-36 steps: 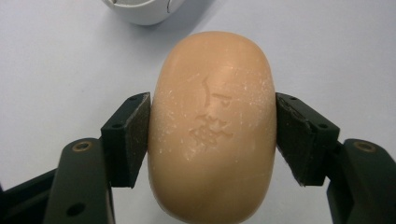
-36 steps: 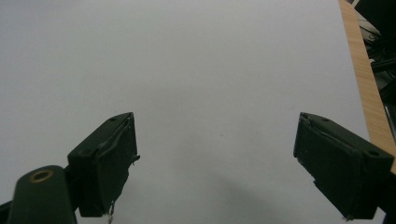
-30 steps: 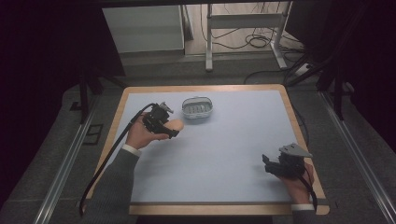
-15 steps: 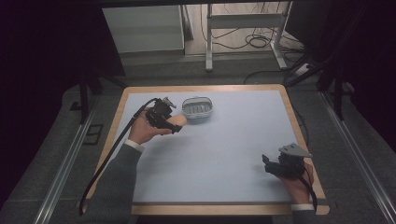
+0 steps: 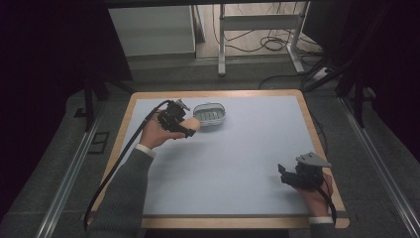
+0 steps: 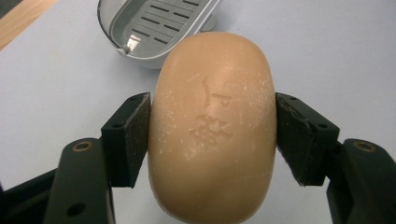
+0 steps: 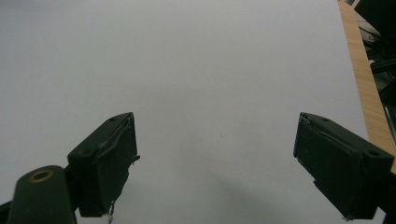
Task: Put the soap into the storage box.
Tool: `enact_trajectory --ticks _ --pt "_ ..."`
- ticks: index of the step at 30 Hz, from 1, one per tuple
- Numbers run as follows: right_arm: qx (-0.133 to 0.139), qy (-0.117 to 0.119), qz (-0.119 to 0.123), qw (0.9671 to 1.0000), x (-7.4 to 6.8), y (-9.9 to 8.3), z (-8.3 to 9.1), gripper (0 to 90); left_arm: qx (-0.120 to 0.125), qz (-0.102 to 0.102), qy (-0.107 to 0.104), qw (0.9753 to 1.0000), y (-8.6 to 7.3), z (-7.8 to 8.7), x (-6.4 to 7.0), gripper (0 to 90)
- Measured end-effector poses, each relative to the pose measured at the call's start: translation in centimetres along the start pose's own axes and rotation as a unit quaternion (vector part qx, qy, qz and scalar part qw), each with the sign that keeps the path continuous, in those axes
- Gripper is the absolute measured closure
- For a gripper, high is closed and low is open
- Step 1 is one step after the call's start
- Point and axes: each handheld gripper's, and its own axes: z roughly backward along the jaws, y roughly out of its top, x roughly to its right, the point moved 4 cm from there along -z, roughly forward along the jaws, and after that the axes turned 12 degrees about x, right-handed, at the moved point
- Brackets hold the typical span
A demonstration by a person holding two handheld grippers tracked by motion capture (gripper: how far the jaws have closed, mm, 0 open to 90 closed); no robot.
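- Two grippers on the table in your high view: left gripper [image 5: 185, 130] at the far left next to the soap dish [image 5: 210, 115], right gripper [image 5: 287, 174] near the front right corner, well apart from it.
- Your left gripper view gives what the high view can't: both pads [image 6: 135, 135] pressed flat on the sides of the soap bar [image 6: 212, 126], a faint embossed mark and pale flecks on its face, slotted insert in the dish [image 6: 154, 25] just past it.
- Right gripper [image 7: 215, 168] view: jaws spread wide, nothing between them, plain pale mat [image 7: 187, 56] below, wooden table edge [image 7: 362, 79] at right.
- Versus a second ago: your left hand has carried the soap closer to the dish; the bar now sits just beside its rim. Right gripper hasn't moved.
- Materials: soap is tan, rounded oval, matte. Dish is grey plastic, oval, with slots. Pads are black and blocky; the right gripper's pads look scuffed at the edges.
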Motion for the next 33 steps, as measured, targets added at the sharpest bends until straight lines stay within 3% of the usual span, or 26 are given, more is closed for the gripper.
enact_trajectory --ticks 15,33 --pt "0.0 -0.001 0.001 1.0 0.0 0.1 0.0 13.4 0.0 0.009 -0.005 0.9999 1.1 -1.1 -0.6 32.1" --pt "-0.003 -0.001 0.0 1.0 0.0 -0.1 -0.2 13.4 -0.007 0.005 -0.004 1.0 2.3 -2.6 -1.2 32.2"
